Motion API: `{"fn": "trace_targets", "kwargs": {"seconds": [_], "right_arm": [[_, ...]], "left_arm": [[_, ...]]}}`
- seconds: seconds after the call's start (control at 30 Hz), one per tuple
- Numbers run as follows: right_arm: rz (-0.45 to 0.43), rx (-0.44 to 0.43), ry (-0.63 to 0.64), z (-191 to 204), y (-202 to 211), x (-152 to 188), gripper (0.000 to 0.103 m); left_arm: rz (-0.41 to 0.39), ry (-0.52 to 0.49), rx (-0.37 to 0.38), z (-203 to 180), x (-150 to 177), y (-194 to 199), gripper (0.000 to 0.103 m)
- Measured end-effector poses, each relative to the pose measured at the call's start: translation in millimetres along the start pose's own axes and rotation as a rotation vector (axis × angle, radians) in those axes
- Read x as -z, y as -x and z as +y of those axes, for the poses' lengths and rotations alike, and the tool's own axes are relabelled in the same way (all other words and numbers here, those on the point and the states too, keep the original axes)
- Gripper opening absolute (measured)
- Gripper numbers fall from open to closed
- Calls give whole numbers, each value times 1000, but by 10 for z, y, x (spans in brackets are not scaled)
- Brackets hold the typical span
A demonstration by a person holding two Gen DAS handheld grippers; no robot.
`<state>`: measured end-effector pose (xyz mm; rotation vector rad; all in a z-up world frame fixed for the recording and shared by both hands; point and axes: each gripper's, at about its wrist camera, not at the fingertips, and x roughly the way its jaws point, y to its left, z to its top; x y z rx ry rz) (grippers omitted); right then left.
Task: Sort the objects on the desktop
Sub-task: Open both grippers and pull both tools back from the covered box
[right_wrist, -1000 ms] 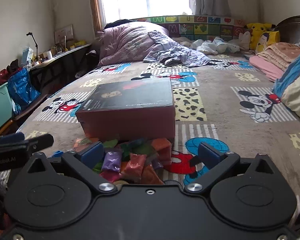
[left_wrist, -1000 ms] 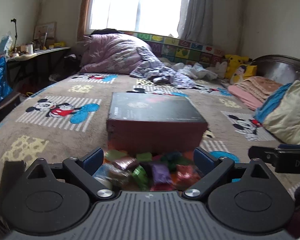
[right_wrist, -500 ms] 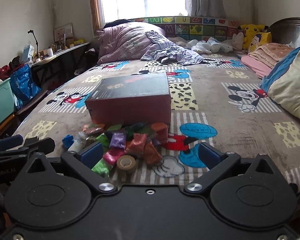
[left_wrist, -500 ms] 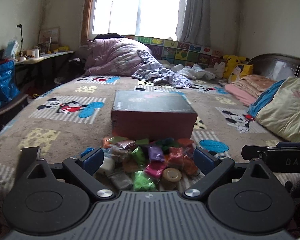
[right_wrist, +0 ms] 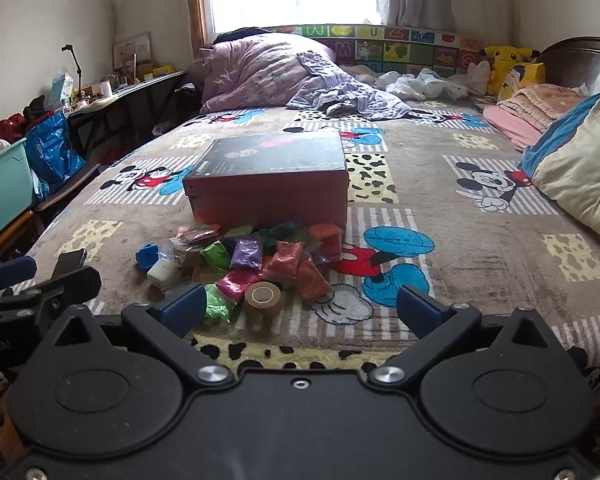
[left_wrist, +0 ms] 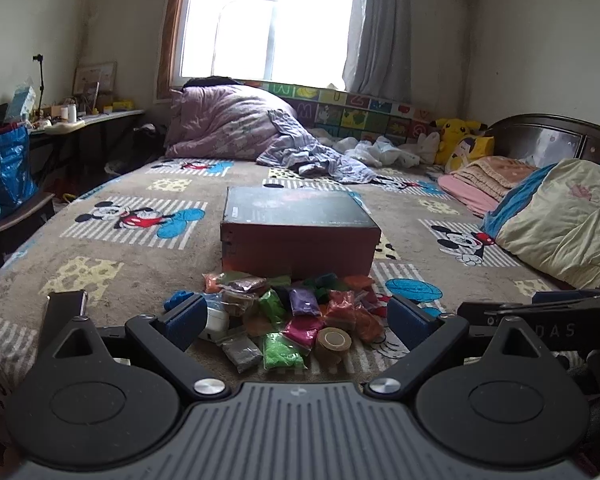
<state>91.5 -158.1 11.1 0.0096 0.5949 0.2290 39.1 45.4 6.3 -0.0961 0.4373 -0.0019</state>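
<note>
Both tools held wide apart, empty, short of the unsorted heap on the bed.

Left tool and right tool should take one piece at a time: rigid brown tape roll at 12 o'clock first, then crinkly coloured plastic packets, beyond them the closed red cardboard box.

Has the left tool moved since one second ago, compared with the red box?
Yes. The left tool has pulled back from the red box, which looks smaller now, and the whole pile of coloured packets shows.
</note>
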Motion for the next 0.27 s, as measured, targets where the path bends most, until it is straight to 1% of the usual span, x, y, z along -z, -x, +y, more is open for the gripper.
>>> {"fn": "trace_targets", "kwargs": {"seconds": [0.27], "right_arm": [[4, -1, -3, 13, 44, 49, 102]], "left_arm": [[-26, -6, 24, -25, 6, 70, 97]]}}
